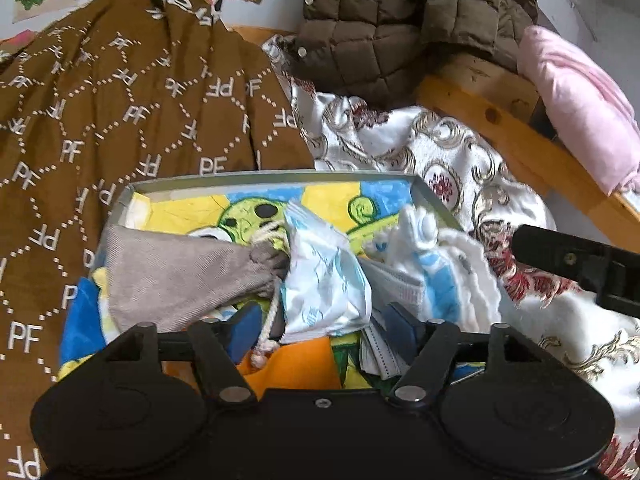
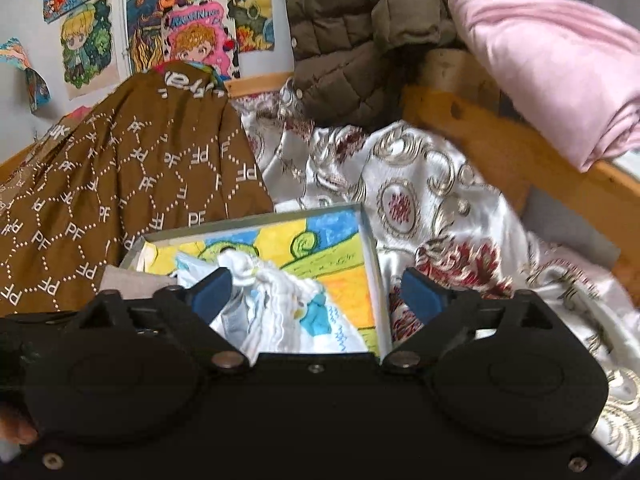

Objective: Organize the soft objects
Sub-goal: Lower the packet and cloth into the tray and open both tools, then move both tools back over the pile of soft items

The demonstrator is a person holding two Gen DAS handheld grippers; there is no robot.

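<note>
A shallow grey box (image 1: pixel 436 200) with a colourful drawing on its floor lies on the bed. Inside it are a grey drawstring pouch (image 1: pixel 176 272), a crinkled white-and-blue packet (image 1: pixel 324 280), some face masks (image 1: pixel 380 356) and a white cloth with blue patches (image 1: pixel 460 272). My left gripper (image 1: pixel 322 328) hangs open over the box's near side, and the packet's lower end sits between its blue pads without touching them. My right gripper (image 2: pixel 316 294) is open wide above the box's right half, its left finger (image 2: pixel 212 292) beside the white cloth (image 2: pixel 276 300). Its black body (image 1: pixel 580 264) shows in the left wrist view.
A brown throw printed with "PF" (image 1: pixel 120 120) is heaped left of the box. A white satin bedspread (image 2: pixel 440 208) spreads to the right. Behind it are a wooden bed rail (image 2: pixel 500 148), an olive quilted jacket (image 2: pixel 352 40) and a folded pink blanket (image 2: pixel 560 68). Drawings (image 2: pixel 160 20) hang on the wall.
</note>
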